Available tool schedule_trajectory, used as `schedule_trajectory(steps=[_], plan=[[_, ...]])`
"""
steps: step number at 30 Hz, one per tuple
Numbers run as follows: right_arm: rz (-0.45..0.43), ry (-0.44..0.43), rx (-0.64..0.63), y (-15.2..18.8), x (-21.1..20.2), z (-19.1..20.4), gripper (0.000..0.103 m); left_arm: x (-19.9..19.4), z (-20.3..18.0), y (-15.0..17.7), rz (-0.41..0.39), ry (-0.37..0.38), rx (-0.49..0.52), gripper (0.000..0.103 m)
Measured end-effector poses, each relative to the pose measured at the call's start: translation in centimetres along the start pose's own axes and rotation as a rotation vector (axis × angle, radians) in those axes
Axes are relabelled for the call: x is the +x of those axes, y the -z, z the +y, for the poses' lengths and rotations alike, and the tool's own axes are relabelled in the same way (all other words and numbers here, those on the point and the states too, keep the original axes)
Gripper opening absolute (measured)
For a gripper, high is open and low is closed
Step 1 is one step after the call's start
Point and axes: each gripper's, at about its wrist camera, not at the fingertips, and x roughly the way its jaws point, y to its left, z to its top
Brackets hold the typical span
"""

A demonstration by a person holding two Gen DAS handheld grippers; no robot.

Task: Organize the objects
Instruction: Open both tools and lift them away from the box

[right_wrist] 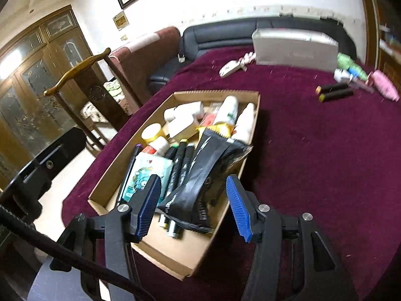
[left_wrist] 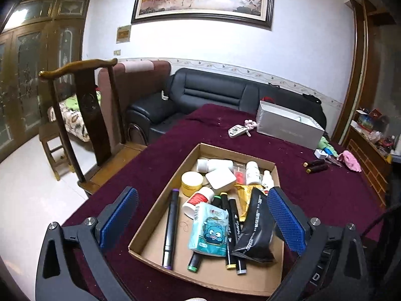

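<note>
A shallow cardboard tray (left_wrist: 160, 208) (right_wrist: 117, 165) sits on the maroon tablecloth. It holds several marker pens (left_wrist: 171, 228), a blue tissue pack (left_wrist: 209, 230) (right_wrist: 146, 173), a black pouch (left_wrist: 255, 228) (right_wrist: 200, 175), white bottles (left_wrist: 252, 173), a yellow jar (left_wrist: 191, 183) and a white box (left_wrist: 220, 179). My left gripper (left_wrist: 203, 215) is open and empty, fingers either side of the tray's near part. My right gripper (right_wrist: 193, 204) is open and empty, just above the black pouch at the tray's near right corner. Two dark markers (left_wrist: 315, 165) (right_wrist: 334, 92) lie loose on the cloth to the right.
A silver box (left_wrist: 288, 125) (right_wrist: 295, 50) stands at the table's far side, with a white remote (left_wrist: 236, 130) (right_wrist: 229, 69) beside it. Small items and a pink cloth (left_wrist: 352, 160) (right_wrist: 386, 86) lie far right. A wooden chair (left_wrist: 85, 115) stands left of the table; a black sofa (left_wrist: 208, 95) behind.
</note>
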Motion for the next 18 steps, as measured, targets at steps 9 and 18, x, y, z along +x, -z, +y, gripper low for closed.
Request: schedule_trajectory(steps=[9, 18], plan=[[-0.028, 0.056, -0.112, 0.6, -0.5, 1.6, 0.054, -0.9, 0.1, -0.1, -0.070, -0.171, 0.017, 0.101], [-0.022, 0.077, -0.166, 1.3, -0.2, 2.7, 0.059, -0.8, 1.3, 0.0, -0.072, -0.202, -0.012, 0.101]])
